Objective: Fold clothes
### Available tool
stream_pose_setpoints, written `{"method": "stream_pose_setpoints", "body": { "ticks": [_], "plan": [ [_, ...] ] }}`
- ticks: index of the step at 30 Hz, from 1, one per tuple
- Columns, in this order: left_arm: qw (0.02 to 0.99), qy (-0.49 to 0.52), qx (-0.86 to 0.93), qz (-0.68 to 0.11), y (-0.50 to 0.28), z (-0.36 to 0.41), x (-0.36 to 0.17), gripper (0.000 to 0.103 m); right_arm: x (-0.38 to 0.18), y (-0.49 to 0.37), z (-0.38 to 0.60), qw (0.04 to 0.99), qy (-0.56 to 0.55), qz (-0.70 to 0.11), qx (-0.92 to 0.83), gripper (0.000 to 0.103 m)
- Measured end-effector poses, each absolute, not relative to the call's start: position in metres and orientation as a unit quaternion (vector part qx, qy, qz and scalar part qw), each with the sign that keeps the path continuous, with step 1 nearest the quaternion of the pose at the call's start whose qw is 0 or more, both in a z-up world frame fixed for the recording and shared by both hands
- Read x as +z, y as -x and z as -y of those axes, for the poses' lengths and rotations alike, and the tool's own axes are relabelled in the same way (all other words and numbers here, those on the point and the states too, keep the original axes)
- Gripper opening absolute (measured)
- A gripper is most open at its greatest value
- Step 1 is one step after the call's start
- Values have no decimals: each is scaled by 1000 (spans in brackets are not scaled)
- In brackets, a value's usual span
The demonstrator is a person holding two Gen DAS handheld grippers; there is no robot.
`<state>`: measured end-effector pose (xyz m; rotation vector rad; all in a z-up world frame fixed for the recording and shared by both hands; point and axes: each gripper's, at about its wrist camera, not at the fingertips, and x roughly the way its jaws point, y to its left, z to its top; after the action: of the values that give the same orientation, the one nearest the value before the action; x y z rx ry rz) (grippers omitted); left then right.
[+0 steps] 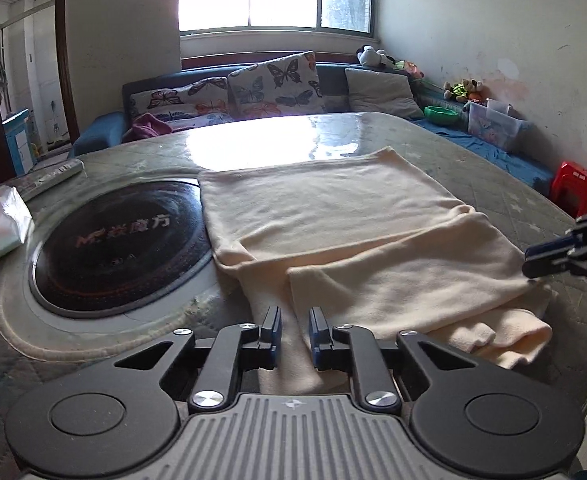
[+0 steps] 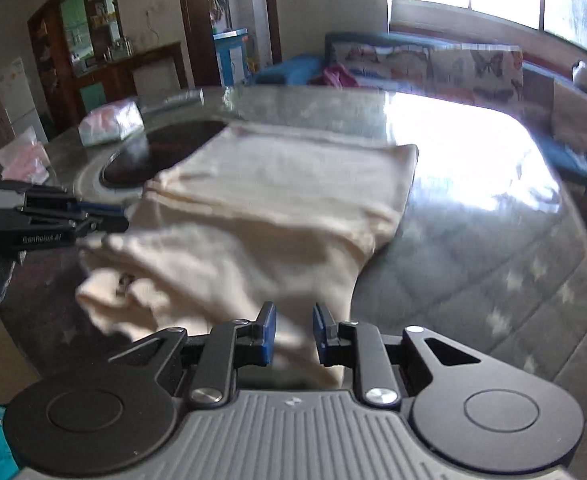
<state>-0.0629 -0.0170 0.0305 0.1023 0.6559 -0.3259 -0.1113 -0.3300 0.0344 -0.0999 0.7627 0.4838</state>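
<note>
Both tongs, the left gripper (image 1: 295, 336) and the right gripper (image 2: 293, 334), stand slightly spread over the near hem of a cream garment (image 1: 333, 216), pinching nothing. It lies partly folded along the table's (image 1: 513, 200) near edge; the rumpled lower end remains unfolded.

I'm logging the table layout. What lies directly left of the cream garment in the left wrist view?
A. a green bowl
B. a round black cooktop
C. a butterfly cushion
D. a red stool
B: the round black cooktop set into the table touches the cream garment's left edge.
</note>
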Motion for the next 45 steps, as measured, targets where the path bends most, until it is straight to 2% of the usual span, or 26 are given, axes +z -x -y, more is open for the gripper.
{"method": "stream_pose_setpoints", "body": {
  "ticks": [5, 9, 16, 23, 27, 34, 39, 41, 43, 45],
  "plan": [
    [932, -35, -179, -314, 50, 27, 44, 16, 40, 84, 320, 907, 51, -344, 238, 19],
    [926, -38, -182, -330, 33, 38, 32, 17, 21, 57, 312, 906, 53, -351, 230, 19],
    [921, -57, -191, -334, 31, 37, 27, 17, 26, 73, 308, 907, 84, -336, 241, 19],
    [913, -114, -221, -324, 69, 28, 35, 18, 17, 96, 297, 889, 137, -344, 268, 20],
    [903, -167, -250, -306, 101, 25, 40, 20, 27, 111, 292, 890, 154, -327, 280, 28],
    [887, -242, -284, -273, 128, 42, 26, 28, 23, 121, 285, 882, 179, -326, 290, 28],
    [876, -283, -306, -245, 133, 57, 11, 28, 35, 131, 292, 881, 201, -320, 287, 28],
    [873, -293, -309, -238, 134, 60, 6, 27, 37, 136, 295, 875, 217, -321, 289, 31],
    [876, -285, -310, -237, 131, 59, 5, 26, 37, 145, 297, 869, 238, -321, 293, 43],
    [880, -272, -309, -237, 127, 56, 7, 20, 35, 154, 296, 860, 262, -316, 304, 45]
  ]
}}
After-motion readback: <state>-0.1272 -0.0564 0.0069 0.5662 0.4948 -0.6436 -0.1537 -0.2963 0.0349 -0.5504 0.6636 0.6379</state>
